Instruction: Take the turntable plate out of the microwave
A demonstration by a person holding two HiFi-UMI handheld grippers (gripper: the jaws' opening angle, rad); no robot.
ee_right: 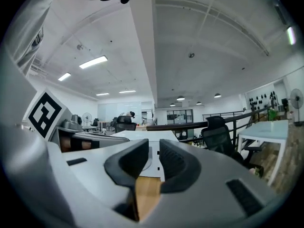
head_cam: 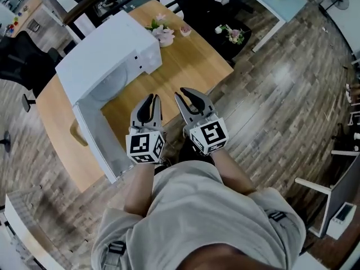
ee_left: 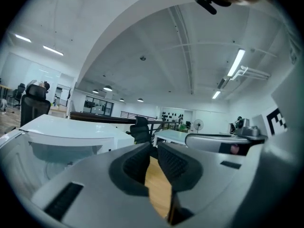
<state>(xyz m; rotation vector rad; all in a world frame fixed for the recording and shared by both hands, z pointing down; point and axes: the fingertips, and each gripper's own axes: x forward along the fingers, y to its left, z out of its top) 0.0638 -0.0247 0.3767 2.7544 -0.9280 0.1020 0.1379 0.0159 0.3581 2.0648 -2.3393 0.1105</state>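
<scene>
The white microwave (head_cam: 107,55) sits on the desk (head_cam: 188,61) at the upper left, door open. The left tongs (head_cam: 151,98) and right tongs (head_cam: 184,92) are each a little apart, holding nothing.

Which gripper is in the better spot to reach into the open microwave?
Left, probably. The left gripper hovers nearer the microwave's open front, right by its swung-out door. The right gripper is farther away over the table. Both are empty.

I see only a curved sliver of the turntable plate (head_cam: 109,88) under the microwave (head_cam: 101,55) roof; the rest of its cavity is hidden.
</scene>
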